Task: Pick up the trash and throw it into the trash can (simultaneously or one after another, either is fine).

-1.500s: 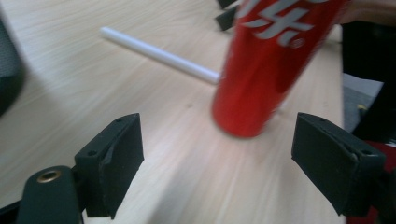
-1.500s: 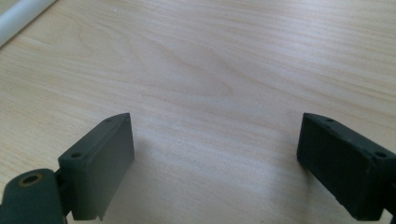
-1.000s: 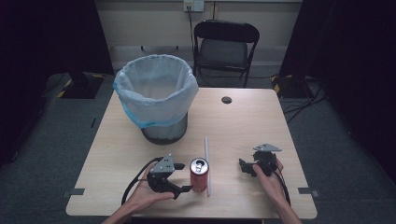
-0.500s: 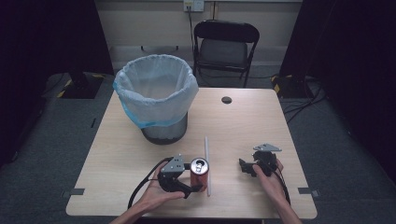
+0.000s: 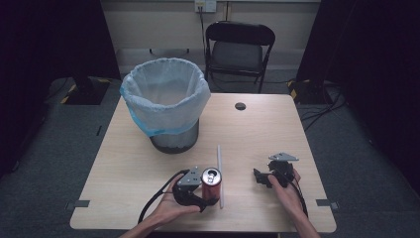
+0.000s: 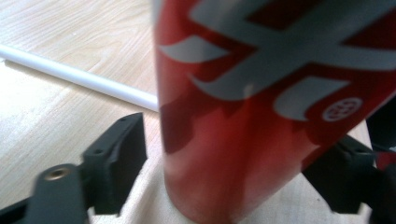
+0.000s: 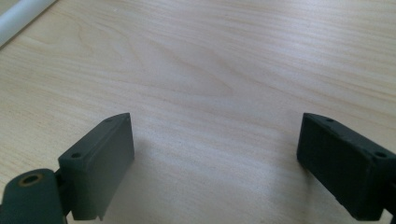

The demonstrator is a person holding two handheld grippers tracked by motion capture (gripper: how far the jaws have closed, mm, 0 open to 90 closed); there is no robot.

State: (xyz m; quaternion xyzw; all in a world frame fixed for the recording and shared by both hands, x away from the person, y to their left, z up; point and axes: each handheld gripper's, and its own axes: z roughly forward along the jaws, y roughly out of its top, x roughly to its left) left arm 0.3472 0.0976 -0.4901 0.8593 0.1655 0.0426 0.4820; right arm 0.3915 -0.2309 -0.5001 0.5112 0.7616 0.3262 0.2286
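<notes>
Red can (image 5: 211,182) with white lettering, upright, low centre of high view. Left gripper (image 5: 202,194) jaws closing around it, gap remaining. Right gripper (image 5: 261,178) jaws apart, empty.

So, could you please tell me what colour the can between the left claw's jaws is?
The can is red with white lettering, clearest in the left gripper view.

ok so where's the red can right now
In the high view the red can stands upright near the table's front edge, between the jaws of the left gripper, with the white straw just to its right.
</notes>
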